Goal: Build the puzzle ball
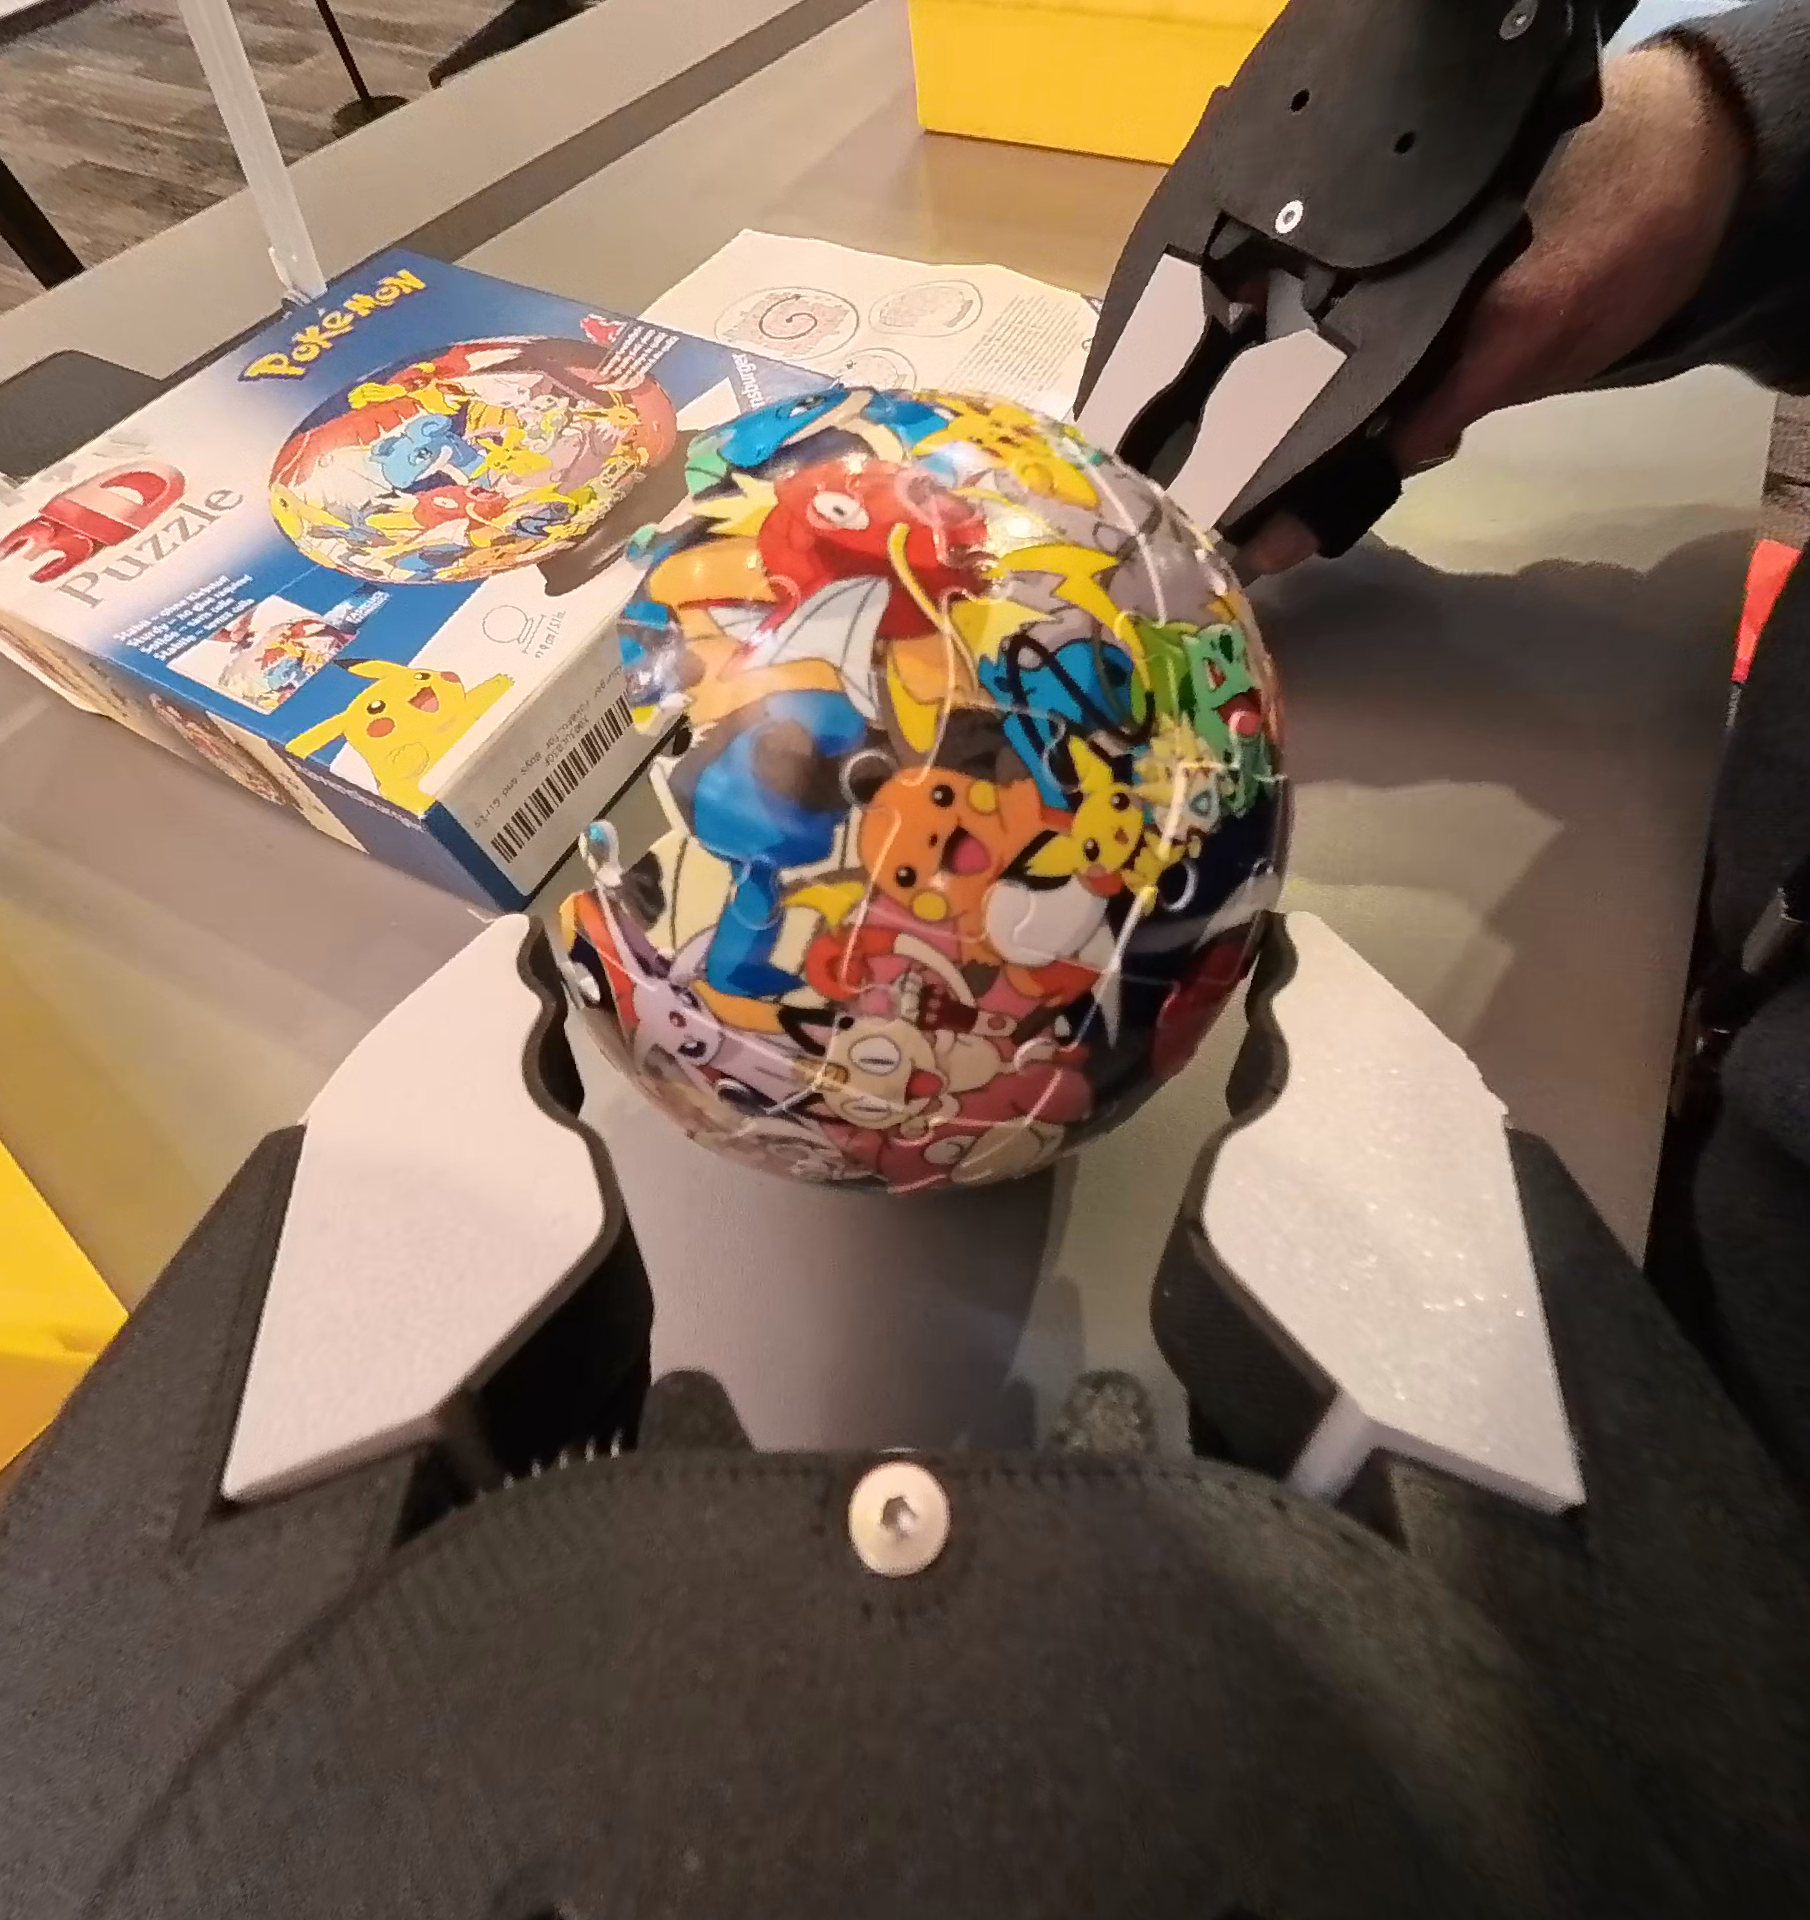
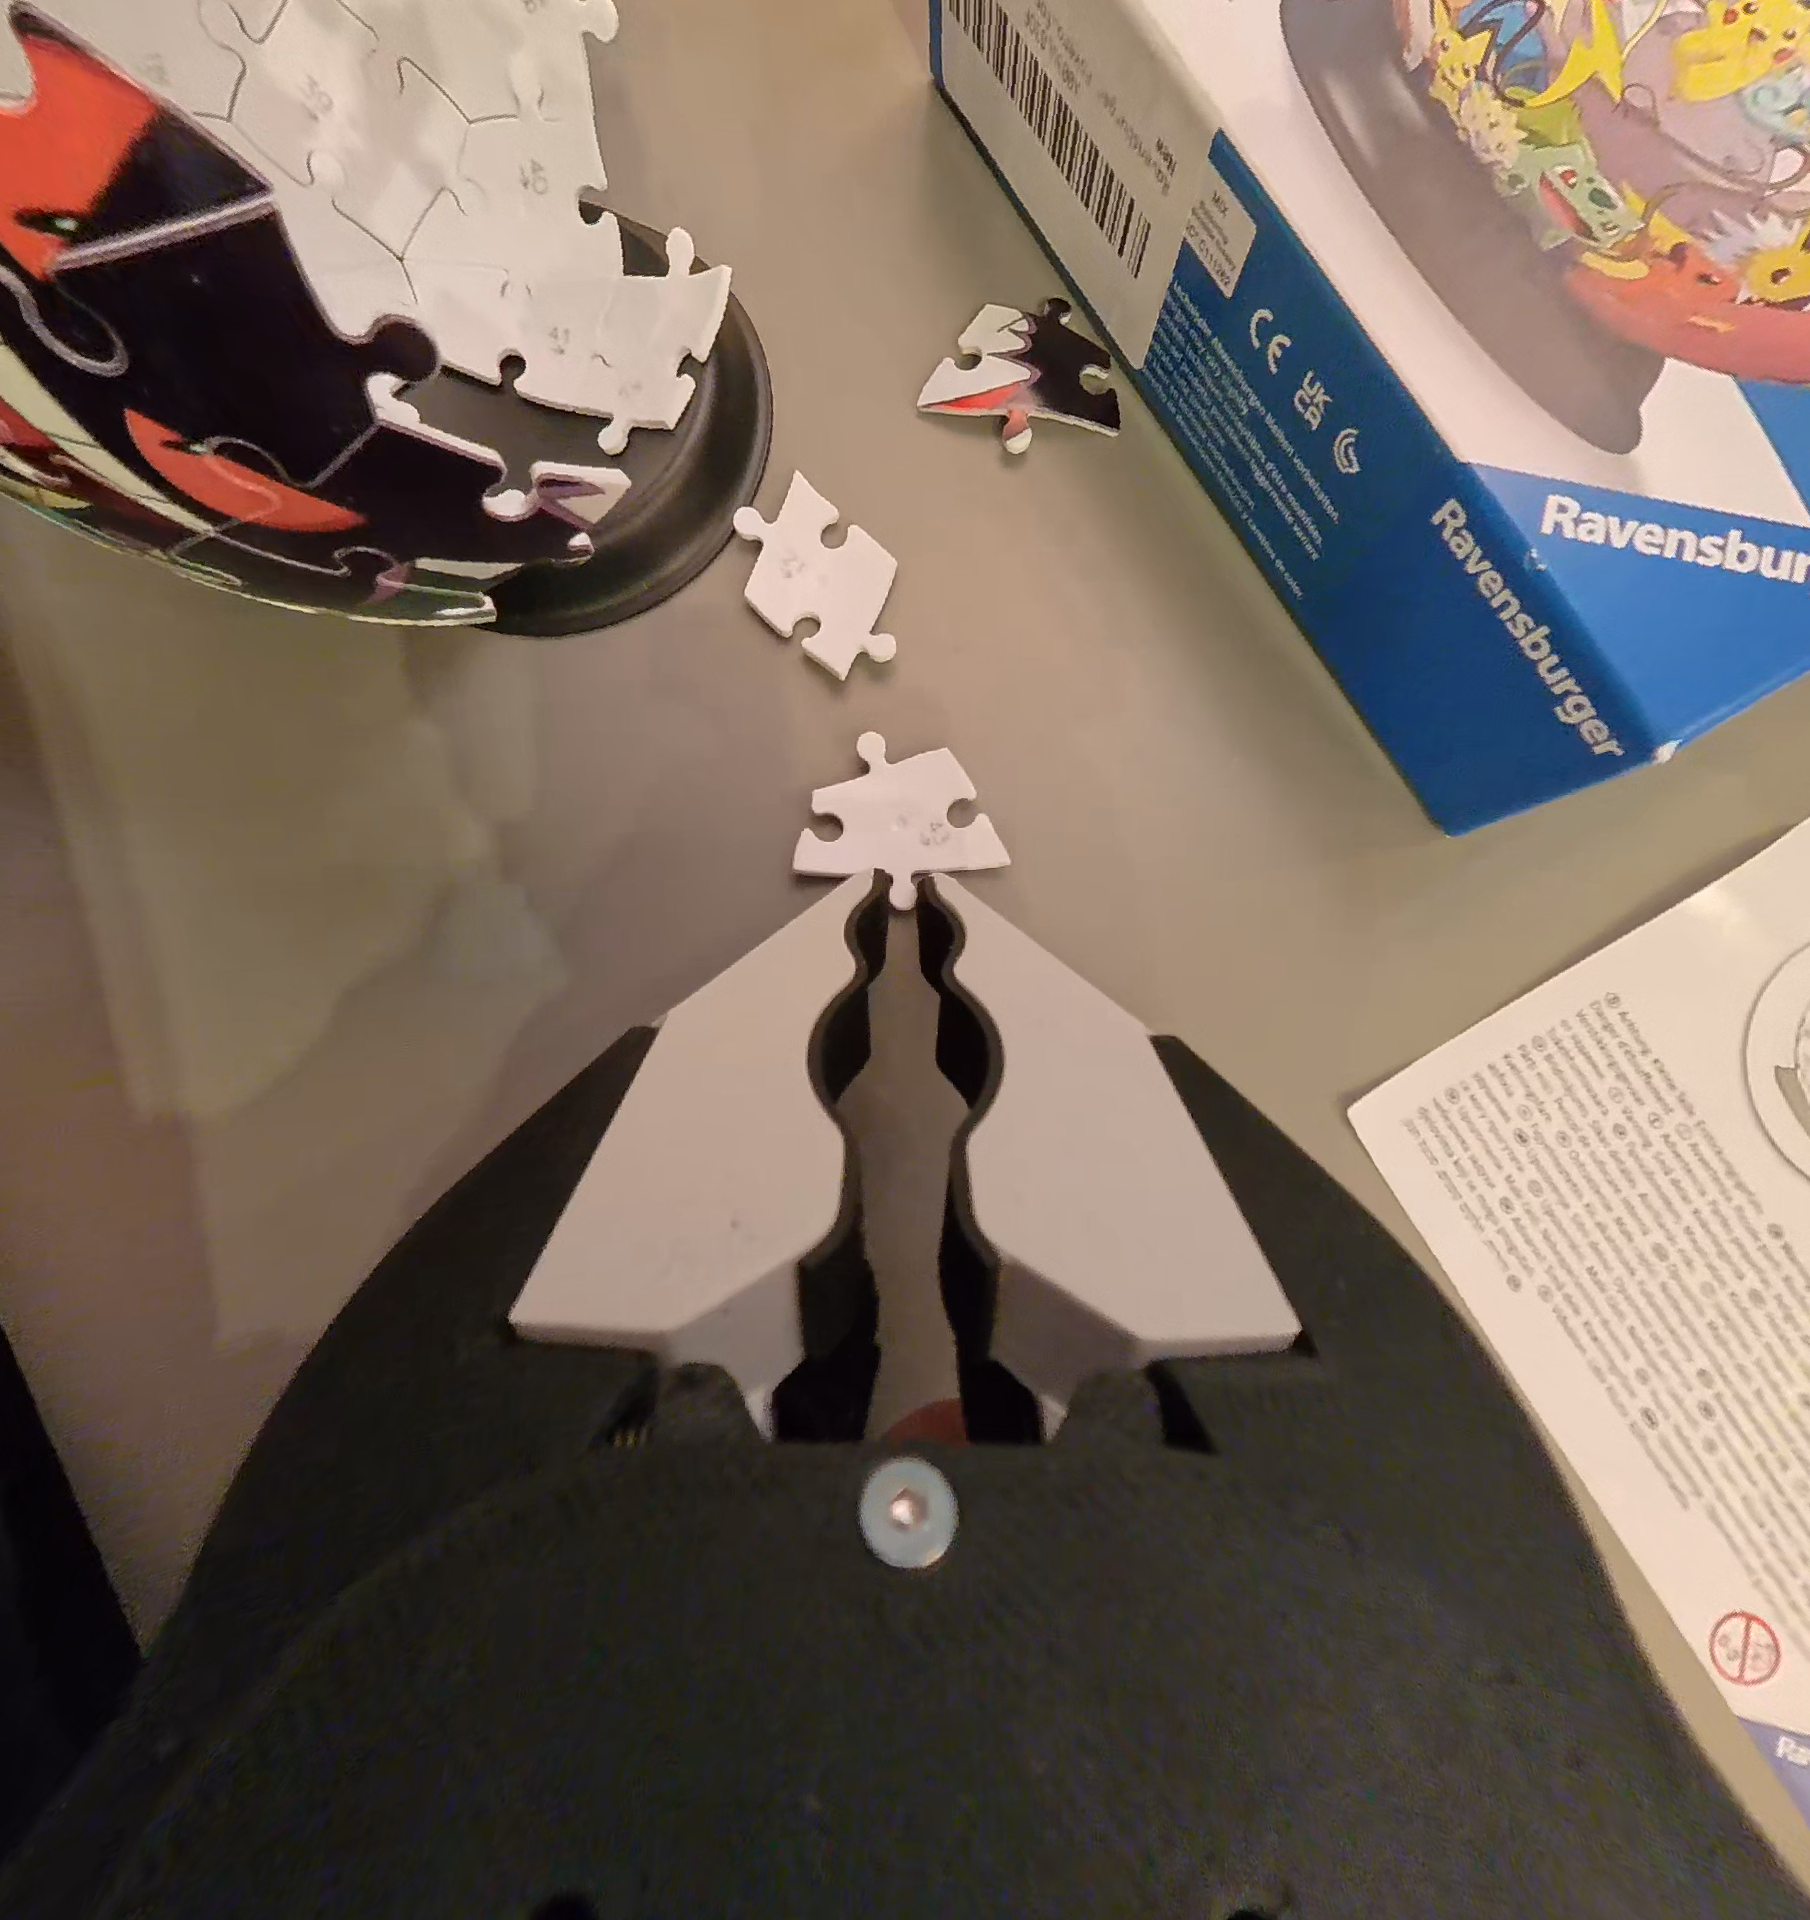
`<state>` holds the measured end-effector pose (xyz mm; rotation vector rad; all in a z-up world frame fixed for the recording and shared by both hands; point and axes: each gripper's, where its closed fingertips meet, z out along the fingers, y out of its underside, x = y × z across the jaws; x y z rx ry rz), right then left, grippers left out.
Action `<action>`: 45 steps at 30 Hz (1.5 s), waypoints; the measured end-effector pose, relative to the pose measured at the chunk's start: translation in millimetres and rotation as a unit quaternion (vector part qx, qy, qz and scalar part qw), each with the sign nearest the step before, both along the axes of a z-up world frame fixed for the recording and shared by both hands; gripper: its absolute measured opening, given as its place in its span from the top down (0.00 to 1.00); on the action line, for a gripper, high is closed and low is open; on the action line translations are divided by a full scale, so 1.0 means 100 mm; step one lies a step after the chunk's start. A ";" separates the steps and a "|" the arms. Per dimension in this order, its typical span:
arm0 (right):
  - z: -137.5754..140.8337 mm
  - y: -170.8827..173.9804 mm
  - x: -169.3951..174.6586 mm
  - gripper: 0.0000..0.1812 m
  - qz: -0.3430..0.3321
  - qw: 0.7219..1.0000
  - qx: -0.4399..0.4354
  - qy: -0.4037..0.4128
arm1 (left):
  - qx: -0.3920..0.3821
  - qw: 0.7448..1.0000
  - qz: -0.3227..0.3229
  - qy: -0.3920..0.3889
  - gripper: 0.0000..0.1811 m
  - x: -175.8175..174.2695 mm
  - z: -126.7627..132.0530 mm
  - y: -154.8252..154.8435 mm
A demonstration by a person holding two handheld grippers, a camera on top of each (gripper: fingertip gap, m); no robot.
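Observation:
The colourful puzzle ball stands on the grey table. My left gripper has its jaws wide apart, with a fingertip against each side of the ball's lower half. In the right wrist view the ball sits on a black stand, and a gap shows its white inner side. My right gripper is pinched on the tab of a white face-down puzzle piece lying on the table. It also shows in the left wrist view, behind the ball and pointing down.
Another white face-down piece and a face-up piece lie between the stand and the blue puzzle box, which also shows in the left wrist view. An instruction sheet lies at the right. A yellow bin stands at the back. One gripper's finger ends stand about 15 centimetres off the other's.

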<state>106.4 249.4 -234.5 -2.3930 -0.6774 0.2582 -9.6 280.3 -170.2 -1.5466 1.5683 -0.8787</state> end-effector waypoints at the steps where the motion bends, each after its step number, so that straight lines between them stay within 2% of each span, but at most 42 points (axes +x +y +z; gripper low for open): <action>1: 0.01 0.00 -0.01 0.98 0.005 1.000 0.001 0.003 | 0.000 1.000 0.000 0.000 0.33 0.00 0.00 0.00; 4: 0.08 0.04 -0.05 0.98 0.035 0.999 0.011 0.022 | -0.001 1.000 0.000 0.000 0.33 0.00 0.00 0.00; 8: 0.30 0.22 -0.15 0.98 0.120 0.990 0.034 0.073 | 0.001 1.000 -0.002 0.002 0.33 -0.01 0.00 0.00; 14: 0.36 0.36 -0.48 0.98 0.265 0.955 -0.015 0.134 | 0.003 1.000 -0.002 0.004 0.33 -0.01 0.00 0.00; 17: 0.32 0.40 -0.62 0.98 0.299 0.946 -0.032 0.124 | 0.003 1.000 -0.003 0.004 0.33 -0.01 0.00 0.00; 23: 0.18 0.37 -0.77 0.98 0.329 0.936 -0.078 0.101 | 0.001 1.000 -0.006 0.003 0.32 -0.02 -0.01 -0.01; 30: 0.21 0.36 -0.81 0.98 0.334 0.929 -0.100 0.123 | -0.002 1.000 -0.009 0.002 0.33 -0.04 -0.01 -0.02; 34: 0.28 0.44 -0.75 0.98 0.346 0.927 -0.099 0.107 | 0.002 1.000 -0.010 0.005 0.33 -0.05 -0.01 -0.03; 40: 0.32 0.37 -0.79 0.98 0.384 0.904 -0.163 0.090 | 0.006 1.000 -0.010 0.007 0.33 -0.04 -0.01 -0.04; 45: 0.22 0.30 -0.85 0.98 0.400 0.891 -0.208 0.062 | 0.011 1.000 -0.011 0.011 0.33 -0.06 -0.01 -0.04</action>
